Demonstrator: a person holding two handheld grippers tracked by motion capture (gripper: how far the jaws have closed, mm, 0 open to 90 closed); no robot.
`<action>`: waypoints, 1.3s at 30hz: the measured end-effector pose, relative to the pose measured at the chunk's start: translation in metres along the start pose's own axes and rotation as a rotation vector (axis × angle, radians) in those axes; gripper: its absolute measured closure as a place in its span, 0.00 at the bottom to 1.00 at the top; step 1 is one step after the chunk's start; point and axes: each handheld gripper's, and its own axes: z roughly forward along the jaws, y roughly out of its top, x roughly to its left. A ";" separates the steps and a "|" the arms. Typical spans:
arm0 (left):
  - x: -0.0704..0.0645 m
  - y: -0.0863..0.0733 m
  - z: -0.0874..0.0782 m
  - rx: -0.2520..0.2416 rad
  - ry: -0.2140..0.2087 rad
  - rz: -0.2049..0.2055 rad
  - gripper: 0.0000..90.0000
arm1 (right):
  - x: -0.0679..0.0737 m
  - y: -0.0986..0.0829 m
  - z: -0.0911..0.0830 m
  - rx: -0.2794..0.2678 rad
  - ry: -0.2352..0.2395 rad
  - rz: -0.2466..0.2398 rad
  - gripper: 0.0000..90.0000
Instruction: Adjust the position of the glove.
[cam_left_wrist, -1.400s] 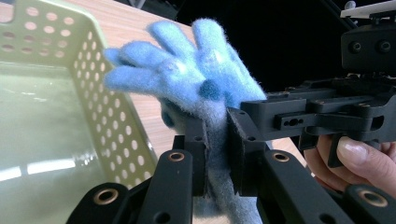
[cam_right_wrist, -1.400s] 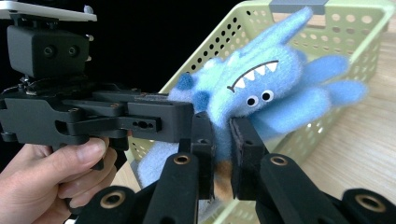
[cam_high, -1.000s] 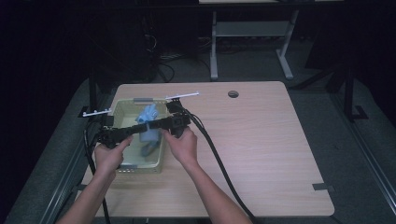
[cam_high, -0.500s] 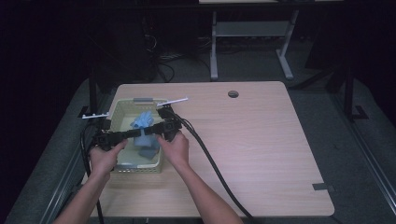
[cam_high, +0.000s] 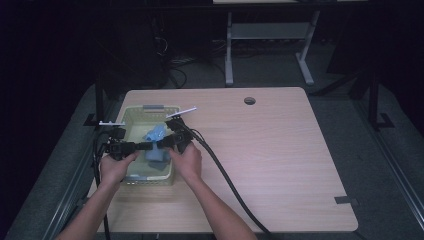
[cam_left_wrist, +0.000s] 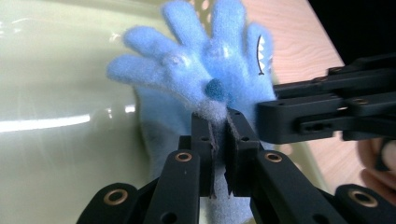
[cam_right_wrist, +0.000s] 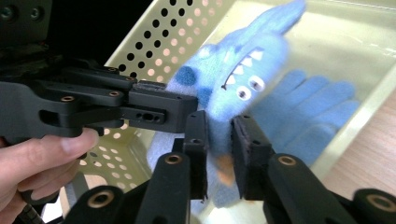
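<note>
Left tool (cam_left_wrist: 218, 140): jaws closed on the fabric of the blue glove (cam_left_wrist: 205, 74), near the base of its spread fingers. In the high view the left tool (cam_high: 142, 146) sits over the left half of the basket, pointing toward the right tool.
Right tool (cam_right_wrist: 219, 140): jaws clamped on the same blue glove (cam_right_wrist: 233, 88), with the fabric pinched between the pads. In the high view the right tool (cam_high: 161, 143) sits over the middle of the basket.
Tool spacing: the two tool tips meet at the glove, just beside each other; each gripper view shows the other tool close alongside its own jaws.
Blue glove: fuzzy, with white teeth and eyes stitched on one face. It is held up between both tools, above the basket floor. In the high view the glove (cam_high: 156, 135) appears over the basket interior.
Second glove (cam_right_wrist: 303, 116): plain blue, lying flat on the basket floor below the held glove.
Basket (cam_high: 131, 116): pale yellow-green, with perforated walls; it stands on the left part of the bench, near the left edge.
Bench (cam_high: 280, 150): light wood top, with a round cable hole (cam_high: 249, 101) near the far edge.
Hands: the left hand (cam_high: 117, 167) and the right hand (cam_high: 187, 162) grip the tool handles at the near edge of the basket.
Cables: black cable (cam_high: 225, 175) trails from the right tool across the bench toward the near edge.
</note>
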 end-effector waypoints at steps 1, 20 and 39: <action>0.001 0.000 0.001 0.004 0.005 -0.001 0.93 | 0.000 0.000 0.000 0.001 -0.006 -0.003 0.84; -0.007 0.013 0.026 0.225 0.068 0.051 0.92 | 0.006 0.001 -0.016 -0.030 -0.043 -0.057 0.83; -0.023 0.025 0.025 0.186 -0.002 0.194 0.95 | 0.003 0.002 -0.032 -0.063 -0.035 -0.055 0.81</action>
